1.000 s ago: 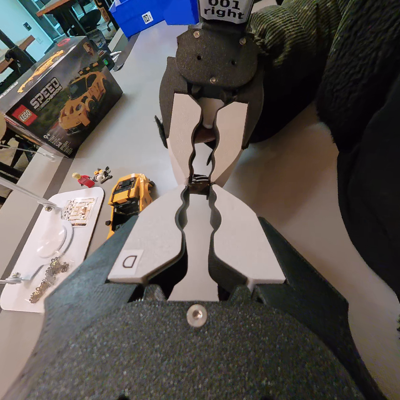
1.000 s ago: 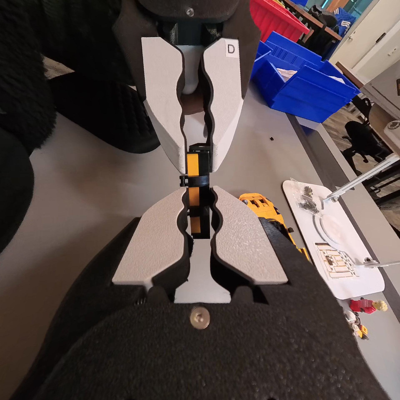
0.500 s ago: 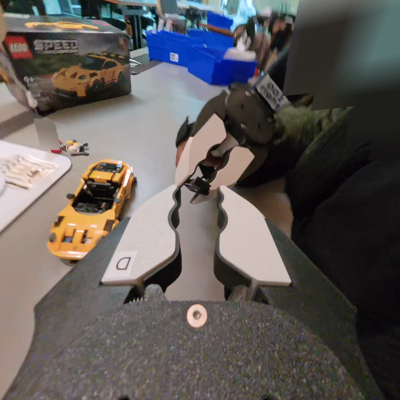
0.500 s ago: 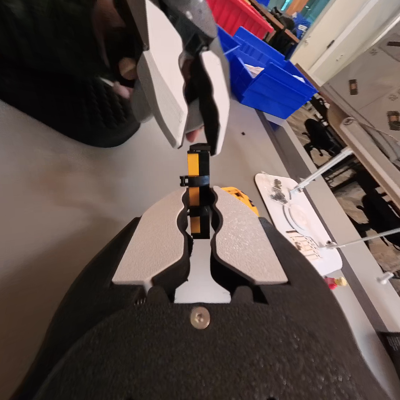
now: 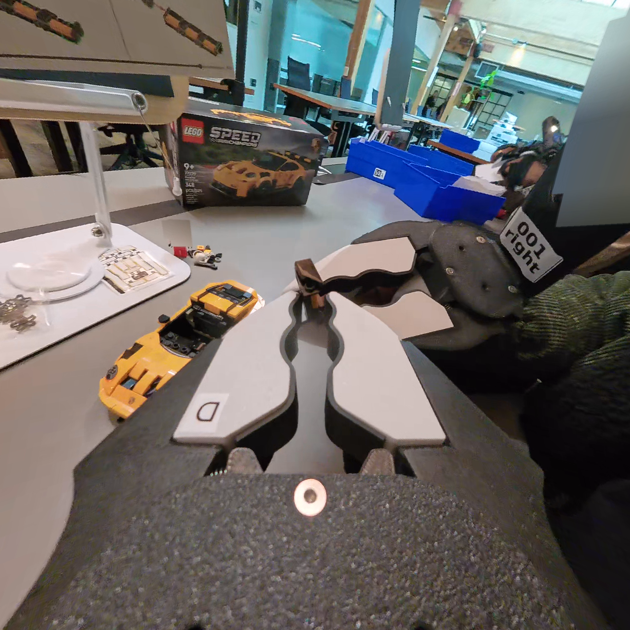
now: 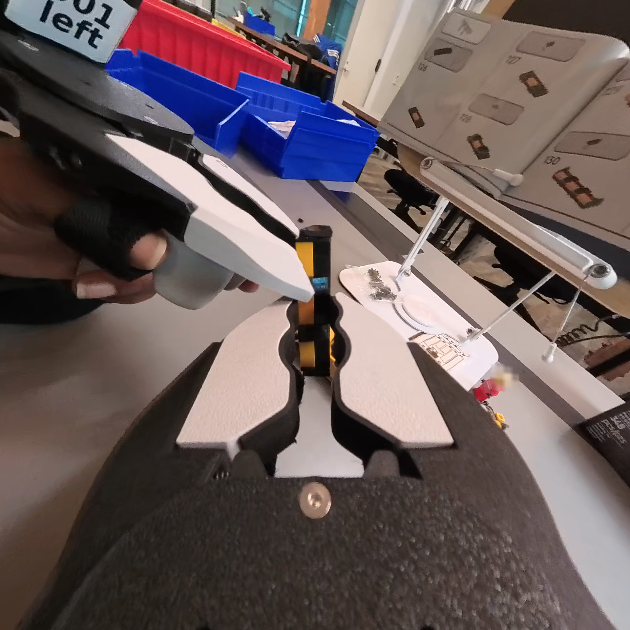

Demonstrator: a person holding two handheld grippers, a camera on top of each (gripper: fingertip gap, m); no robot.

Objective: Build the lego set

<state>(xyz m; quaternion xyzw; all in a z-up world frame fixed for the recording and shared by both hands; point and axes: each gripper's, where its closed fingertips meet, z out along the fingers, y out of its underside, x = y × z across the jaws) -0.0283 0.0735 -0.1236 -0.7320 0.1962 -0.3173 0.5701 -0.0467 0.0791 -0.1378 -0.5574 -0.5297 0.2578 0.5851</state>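
My right gripper (image 6: 313, 301) is shut on a long yellow and black Lego strip (image 6: 318, 259) and holds it upright above the grey table (image 6: 102, 341). My left gripper (image 6: 303, 266) comes in from the left with its fingertips (image 6: 272, 266) closed around the strip's upper part. In the left wrist view my left gripper (image 5: 314, 299) has a dark bit of the strip (image 5: 306, 272) between its tips. The right gripper's fingers (image 5: 368, 259) reach in from the right. The part-built yellow Lego car (image 5: 177, 344) lies on the table to the left.
A white stand base (image 5: 102, 272) holds a sticker sheet (image 5: 134, 267) and a bag of small parts (image 5: 17, 313). Loose minifigure parts (image 5: 201, 254) lie beside it. The Lego box (image 5: 245, 163), blue bins (image 6: 300, 136) and a red bin (image 6: 204, 44) stand behind. The instruction booklet (image 6: 511, 102) sits on the stand. Only a small space, under 4 cm, lies between the two pairs of fingers.
My left gripper let go of the strip's far end, opened, swung round to its side and closed on it again. My right gripper kept its hold throughout.
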